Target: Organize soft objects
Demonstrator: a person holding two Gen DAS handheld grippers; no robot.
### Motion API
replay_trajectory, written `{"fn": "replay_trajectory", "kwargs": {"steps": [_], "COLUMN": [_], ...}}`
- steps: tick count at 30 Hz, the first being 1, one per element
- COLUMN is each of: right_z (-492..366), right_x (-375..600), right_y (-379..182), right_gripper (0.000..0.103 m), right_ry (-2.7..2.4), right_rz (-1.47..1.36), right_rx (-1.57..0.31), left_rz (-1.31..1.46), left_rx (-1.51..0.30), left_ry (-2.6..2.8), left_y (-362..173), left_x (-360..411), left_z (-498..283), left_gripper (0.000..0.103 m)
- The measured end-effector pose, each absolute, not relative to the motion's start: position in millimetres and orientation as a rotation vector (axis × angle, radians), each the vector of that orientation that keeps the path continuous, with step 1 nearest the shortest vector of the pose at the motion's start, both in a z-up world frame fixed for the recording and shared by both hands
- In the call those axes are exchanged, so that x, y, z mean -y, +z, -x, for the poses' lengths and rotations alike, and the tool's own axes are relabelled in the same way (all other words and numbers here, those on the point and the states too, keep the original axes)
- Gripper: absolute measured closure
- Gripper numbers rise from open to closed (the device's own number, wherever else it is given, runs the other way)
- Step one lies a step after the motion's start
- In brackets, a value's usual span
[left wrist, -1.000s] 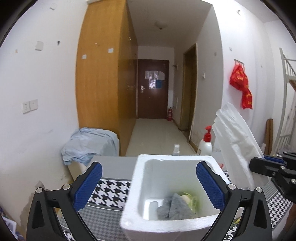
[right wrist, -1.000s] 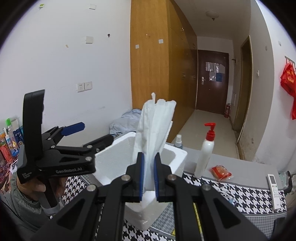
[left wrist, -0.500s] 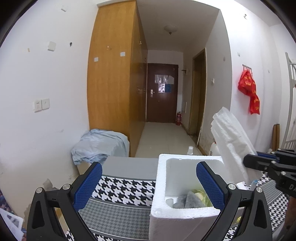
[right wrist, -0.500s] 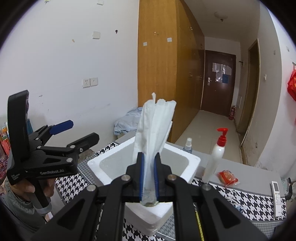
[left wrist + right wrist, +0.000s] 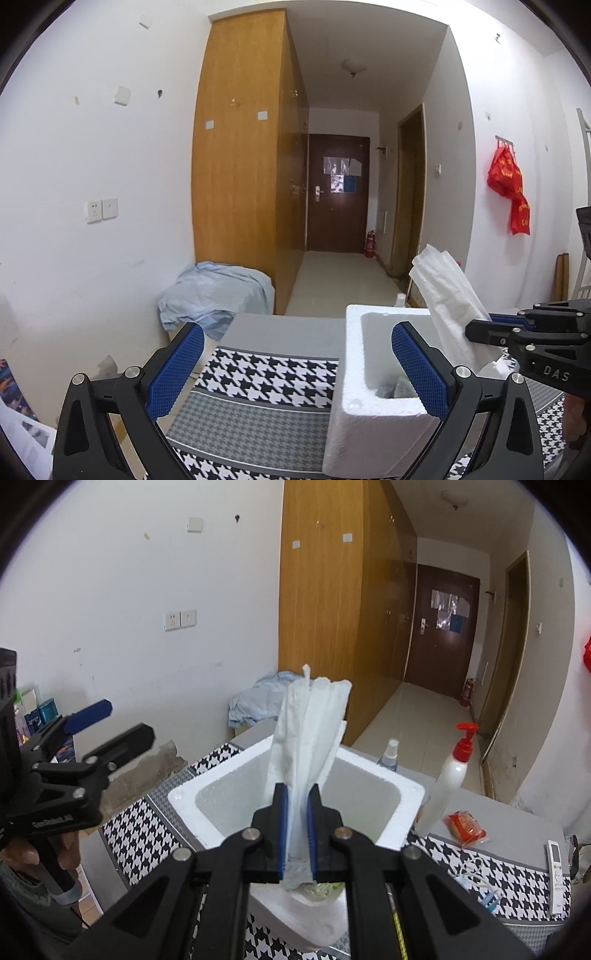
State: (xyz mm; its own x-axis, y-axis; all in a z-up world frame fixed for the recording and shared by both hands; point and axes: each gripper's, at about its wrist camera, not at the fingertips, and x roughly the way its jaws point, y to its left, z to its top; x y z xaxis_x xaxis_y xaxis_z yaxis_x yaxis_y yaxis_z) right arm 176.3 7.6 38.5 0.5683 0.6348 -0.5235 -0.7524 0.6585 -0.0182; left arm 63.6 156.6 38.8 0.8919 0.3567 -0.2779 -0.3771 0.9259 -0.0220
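Observation:
A white foam box (image 5: 373, 402) (image 5: 369, 808) stands on the houndstooth-covered table (image 5: 266, 387). Grey soft pieces (image 5: 393, 387) lie in its bottom. My right gripper (image 5: 296, 827) is shut on a bundle of white soft sheets (image 5: 310, 734) that stands upright above the box opening; in the left wrist view the bundle (image 5: 450, 306) leans over the box's right side, held by the right gripper (image 5: 484, 328). My left gripper (image 5: 295, 369) is open and empty, left of the box; in the right wrist view the left gripper (image 5: 107, 727) hangs at the left.
A pump bottle with a red top (image 5: 452, 771), a small spray bottle (image 5: 390, 753), a red packet (image 5: 466, 823) and a white remote (image 5: 557, 875) lie right of the box. A light blue cloth heap (image 5: 214, 291) sits behind the table beside a wooden wardrobe (image 5: 240, 166).
The left gripper has swung left, so the foam box now lies at its right finger instead of between both. The right gripper has sunk closer over the box with the sheets still clamped.

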Motion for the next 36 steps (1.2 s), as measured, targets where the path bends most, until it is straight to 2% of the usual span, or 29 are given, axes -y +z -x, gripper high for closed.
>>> {"fn": "replay_trajectory", "kwargs": {"steps": [15,16,17,19,25,31,35,36], "right_z": [-190.4,-192.2,-193.2,-191.5,-185.5,-180.6,-174.6,-173.0], "right_x": [-26.1,-26.6,-26.7,-25.5,-23.2,-15.2,-7.7,-6.4], "right_y": [20.0,20.3,20.5,20.9,24.7,29.9,36.5,37.8], "right_gripper": [0.088,0.078,0.063,0.046,0.035,0.032,0.010,0.009], "right_ry": [0.819,0.818,0.818,0.821,0.825,0.848,0.856,0.854], "right_rz": [0.276,0.271,0.268,0.261,0.253,0.215,0.196,0.196], "right_rx": [-0.588,-0.594,-0.598,-0.595,-0.575,-0.569,-0.545,-0.540], "left_rz": [0.110,0.112,0.114,0.117,0.109,0.109,0.101,0.098], "left_rx": [-0.316,-0.316,-0.315,-0.313,-0.312,-0.317,-0.311,-0.309], "left_ry": [0.406,0.410,0.414,0.415,0.413,0.415,0.409,0.409], "left_y": [22.9,22.6,22.8,23.9,25.2,26.0,28.9,29.7], "left_x": [-171.3,-172.8,-173.8,-175.0,-172.9,-172.1,-167.4,-166.1], "left_z": [-64.0,-63.1,-62.5,-61.3,-60.7,-59.4,-55.5,-55.3], "left_gripper": [0.001,0.001,0.001,0.001,0.001,0.001,0.001,0.001]}}
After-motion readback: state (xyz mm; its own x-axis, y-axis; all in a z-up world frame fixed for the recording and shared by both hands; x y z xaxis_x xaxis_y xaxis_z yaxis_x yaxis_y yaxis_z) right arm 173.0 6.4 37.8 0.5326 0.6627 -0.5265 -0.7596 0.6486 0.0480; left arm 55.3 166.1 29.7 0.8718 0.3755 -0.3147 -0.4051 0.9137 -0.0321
